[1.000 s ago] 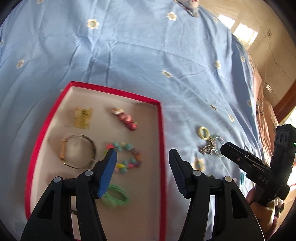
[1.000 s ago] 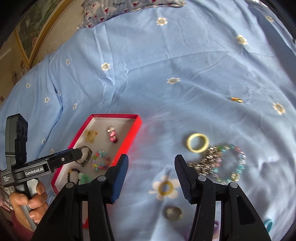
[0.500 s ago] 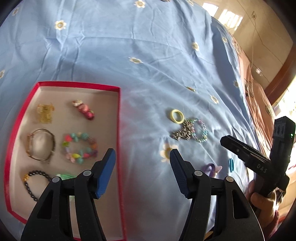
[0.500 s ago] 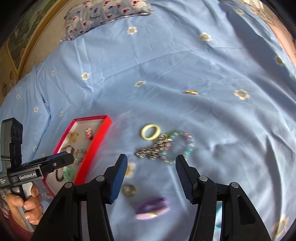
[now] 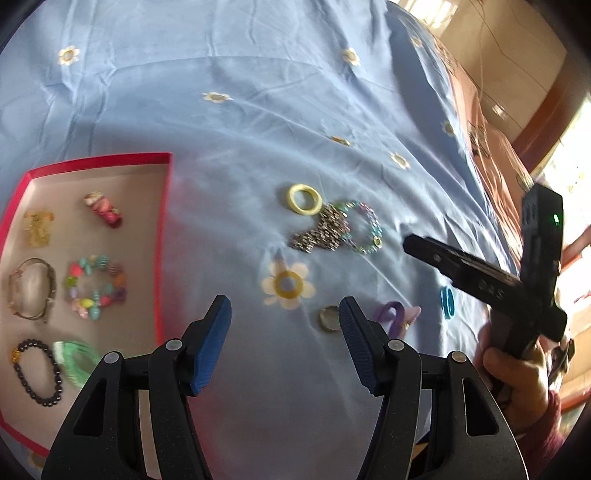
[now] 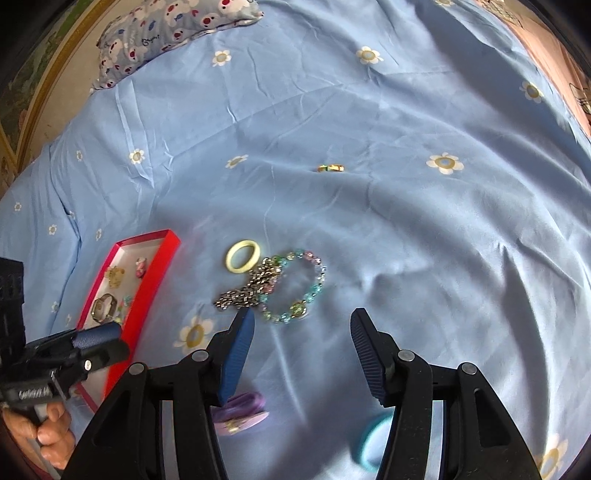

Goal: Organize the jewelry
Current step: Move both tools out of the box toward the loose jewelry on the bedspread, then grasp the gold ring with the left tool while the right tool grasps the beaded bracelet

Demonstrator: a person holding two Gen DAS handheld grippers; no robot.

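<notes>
A red-rimmed tray (image 5: 161, 236) (image 6: 155, 271) lies on the blue bedsheet and holds several bracelets and clips. Loose on the sheet are a pale yellow ring (image 5: 305, 199) (image 6: 242, 256), a silver chain (image 5: 321, 232) (image 6: 248, 290), a pastel bead bracelet (image 5: 365, 225) (image 6: 301, 286), a small metal ring (image 5: 328, 317), a purple hair tie (image 5: 393, 315) (image 6: 240, 410), a blue ring (image 5: 447, 302) (image 6: 371, 443) and a gold ring (image 6: 331, 168). My left gripper (image 5: 284, 347) is open and empty above the sheet, right of the tray. My right gripper (image 6: 301, 350) is open and empty, just before the bead bracelet.
A patterned pillow (image 6: 173, 29) lies at the far end of the bed. The bed's right edge (image 5: 480, 122) drops to a wooden floor. The sheet carries printed flowers (image 5: 288, 286).
The left gripper swung right, off the tray and over the loose jewelry. The right gripper moved forward and right, closer to the bead bracelet. Both stayed open.
</notes>
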